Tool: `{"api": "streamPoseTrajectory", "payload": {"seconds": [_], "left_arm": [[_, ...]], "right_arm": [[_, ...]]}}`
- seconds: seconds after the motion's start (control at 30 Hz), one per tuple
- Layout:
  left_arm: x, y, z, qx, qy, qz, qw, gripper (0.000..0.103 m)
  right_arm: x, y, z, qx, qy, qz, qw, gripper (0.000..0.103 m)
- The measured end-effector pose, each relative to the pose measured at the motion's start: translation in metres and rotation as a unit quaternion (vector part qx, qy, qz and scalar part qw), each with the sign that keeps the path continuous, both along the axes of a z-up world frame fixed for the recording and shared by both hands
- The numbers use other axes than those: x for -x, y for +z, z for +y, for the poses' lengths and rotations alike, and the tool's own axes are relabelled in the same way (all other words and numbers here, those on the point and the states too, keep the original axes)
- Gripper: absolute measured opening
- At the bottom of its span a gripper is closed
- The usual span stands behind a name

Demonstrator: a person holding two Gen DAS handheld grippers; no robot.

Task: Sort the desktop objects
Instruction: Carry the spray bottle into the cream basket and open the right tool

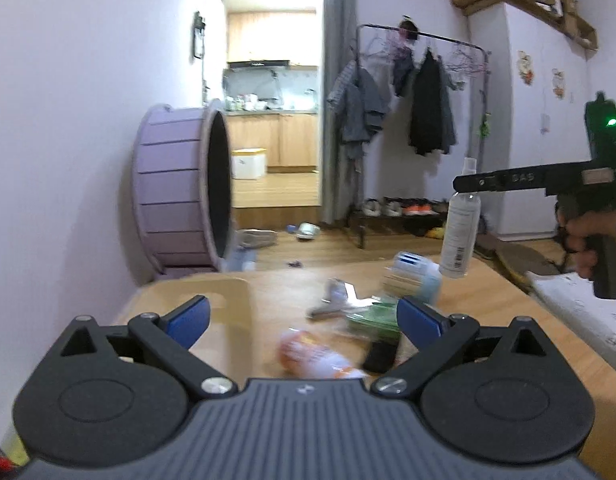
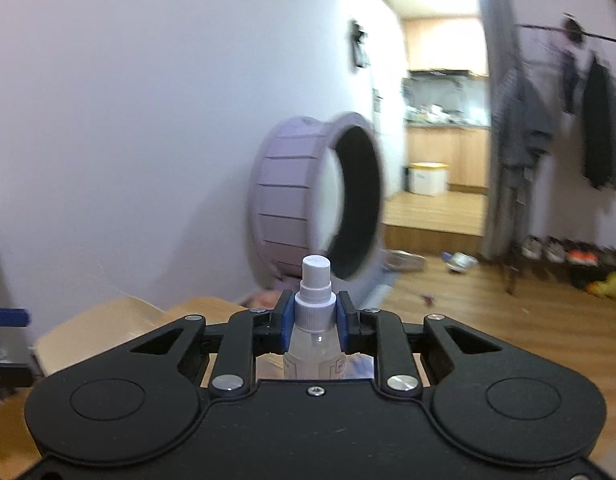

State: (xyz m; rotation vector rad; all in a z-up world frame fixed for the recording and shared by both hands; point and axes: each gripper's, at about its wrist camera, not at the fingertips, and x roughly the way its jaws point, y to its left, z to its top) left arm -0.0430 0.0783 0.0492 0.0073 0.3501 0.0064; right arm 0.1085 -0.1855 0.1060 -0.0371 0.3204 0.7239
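While the right gripper (image 2: 312, 326) clamps the spray bottle (image 2: 313, 320) by its neck above the table (image 1: 268, 300), keep it upright; left gripper (image 1: 304, 316) hangs wide open.

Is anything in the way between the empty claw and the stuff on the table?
Nothing visible blocks it. The left claw is open, hovering right above the blurry orange packet and green item. The right claw holds the spray bottle off to the side.
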Motion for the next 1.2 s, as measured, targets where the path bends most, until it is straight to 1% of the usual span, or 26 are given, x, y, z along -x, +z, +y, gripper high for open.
{"api": "streamPoseTrajectory", "payload": {"seconds": [0.13,0.33,0.47,0.67,0.77,0.93,1.0,1.07,1.1,1.13,1.17,1.2], "left_arm": [[0.009,0.010,0.025,0.008,0.028,-0.008,0.9996,0.100],[0.013,0.011,0.049,0.020,0.052,-0.010,0.9984,0.100],[0.015,0.010,0.059,0.021,0.058,-0.014,0.9980,0.100],[0.016,0.007,0.073,0.045,0.058,-0.023,0.9970,0.100],[0.014,0.006,0.074,0.042,0.055,-0.021,0.9974,0.100],[0.011,0.002,0.075,0.036,0.056,-0.017,0.9976,0.100],[0.010,0.002,0.074,0.036,0.055,-0.016,0.9977,0.100],[0.009,0.002,0.073,0.036,0.054,-0.015,0.9978,0.100],[0.008,0.002,0.073,0.036,0.052,-0.014,0.9979,0.100],[0.008,0.001,0.072,0.034,0.050,-0.014,0.9981,0.100],[0.008,0.001,0.071,0.033,0.047,-0.014,0.9983,0.100],[0.007,0.000,0.070,0.032,0.044,-0.014,0.9984,0.100]], "right_arm": [[0.010,0.019,0.035,-0.004,0.047,-0.012,0.999,0.022],[0.007,0.017,0.113,-0.008,0.118,0.002,0.993,0.022],[0.001,0.011,0.154,-0.004,0.148,0.010,0.989,0.022],[-0.011,-0.004,0.196,0.016,0.164,0.017,0.986,0.022],[-0.014,-0.017,0.211,0.037,0.161,0.016,0.986,0.022],[-0.012,-0.038,0.224,0.068,0.157,0.029,0.985,0.022],[-0.009,-0.043,0.223,0.074,0.154,0.022,0.985,0.026],[-0.005,-0.040,0.220,0.074,0.155,0.017,0.985,0.031],[-0.001,-0.037,0.216,0.070,0.157,0.016,0.985,0.035],[0.004,-0.032,0.210,0.066,0.158,0.012,0.985,0.043],[0.008,-0.028,0.204,0.063,0.157,0.008,0.986,0.048],[0.013,-0.023,0.196,0.060,0.156,0.003,0.986,0.056]]}}
